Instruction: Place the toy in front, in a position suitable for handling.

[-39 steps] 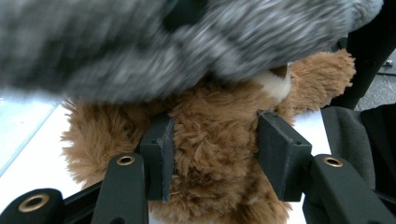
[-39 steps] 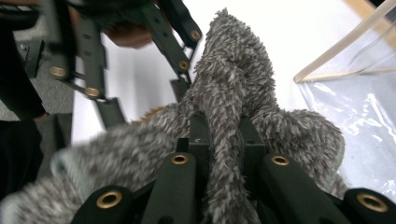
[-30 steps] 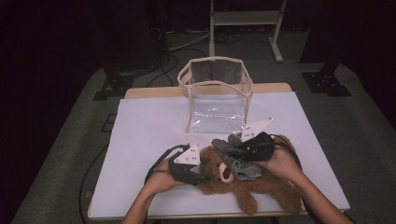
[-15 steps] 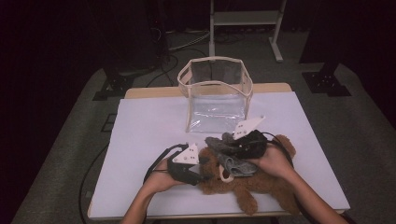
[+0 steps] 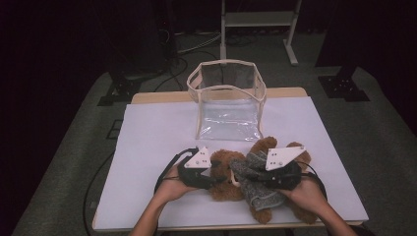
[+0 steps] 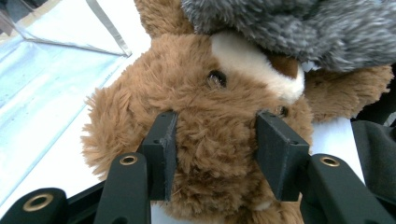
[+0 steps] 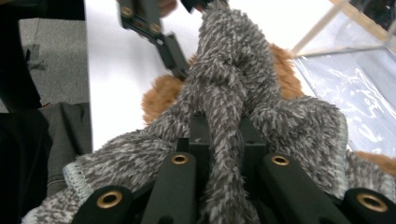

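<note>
white table [image 5: 147,147], grey carpet [image 5: 64,162], dark room

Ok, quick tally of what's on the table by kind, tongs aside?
Brown plush teddy bear: 1
Grey fuzzy knit garment: 1
Clear plastic bag with beige trim: 1
White sheet covering the table: 1
Total: 4

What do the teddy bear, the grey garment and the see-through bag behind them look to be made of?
Teddy bear: brown plush, long matted pile, cream muzzle.
Grey garment: fuzzy fleece-like knit, flecked grey and white, with a stitched hem.
See-through bag: clear glossy plastic film, likely vinyl, wrinkled with glare, edged in beige trim.
</note>
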A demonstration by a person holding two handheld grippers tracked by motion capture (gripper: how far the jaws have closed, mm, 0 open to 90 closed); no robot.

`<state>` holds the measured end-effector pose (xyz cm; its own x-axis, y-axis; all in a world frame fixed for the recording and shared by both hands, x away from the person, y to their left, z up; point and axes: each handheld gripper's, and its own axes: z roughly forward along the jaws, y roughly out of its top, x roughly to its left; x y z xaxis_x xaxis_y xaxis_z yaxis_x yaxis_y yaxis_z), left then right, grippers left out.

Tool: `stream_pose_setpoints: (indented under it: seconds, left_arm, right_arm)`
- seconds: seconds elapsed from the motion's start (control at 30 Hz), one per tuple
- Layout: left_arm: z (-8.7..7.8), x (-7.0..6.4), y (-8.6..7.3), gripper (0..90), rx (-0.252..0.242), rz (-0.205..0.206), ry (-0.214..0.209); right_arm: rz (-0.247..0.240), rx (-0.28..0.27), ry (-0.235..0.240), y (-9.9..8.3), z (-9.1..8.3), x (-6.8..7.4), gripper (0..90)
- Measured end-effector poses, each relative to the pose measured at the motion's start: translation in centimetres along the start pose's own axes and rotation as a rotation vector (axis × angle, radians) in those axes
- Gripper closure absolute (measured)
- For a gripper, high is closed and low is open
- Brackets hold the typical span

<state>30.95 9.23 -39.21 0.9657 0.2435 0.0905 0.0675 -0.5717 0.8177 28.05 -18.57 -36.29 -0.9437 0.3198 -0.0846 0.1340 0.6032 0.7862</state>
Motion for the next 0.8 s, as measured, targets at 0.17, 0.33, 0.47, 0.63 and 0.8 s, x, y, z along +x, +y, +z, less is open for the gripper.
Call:
stream_pose_setpoints:
  seconds: [0.17,0.33,0.47,0.63,0.8]
  left_arm:
    - [-0.5,0.3,-0.1,50.3,0.002,0.006,0.004]
    - [-0.4,0.3,-0.2,50.5,-0.002,-0.001,0.002]
    - [0.0,0.4,-0.3,51.3,-0.002,-0.003,0.001]
    - [0.2,0.3,-0.1,51.5,0.010,0.009,0.021]
    - [-0.3,0.5,-0.2,51.4,0.000,0.002,0.024]
  right_arm:
    - [-0.017,0.048,-0.076,0.0,0.7,-1.6,79.7]
    - [0.022,0.040,-0.104,0.6,1.1,-3.5,79.8]
    - [-0.016,0.000,-0.106,1.7,0.5,-2.4,79.8]
    - [-0.070,-0.014,-0.063,3.2,1.3,-0.6,79.8]
    - [-0.041,-0.011,-0.054,2.0,1.9,-1.1,79.9]
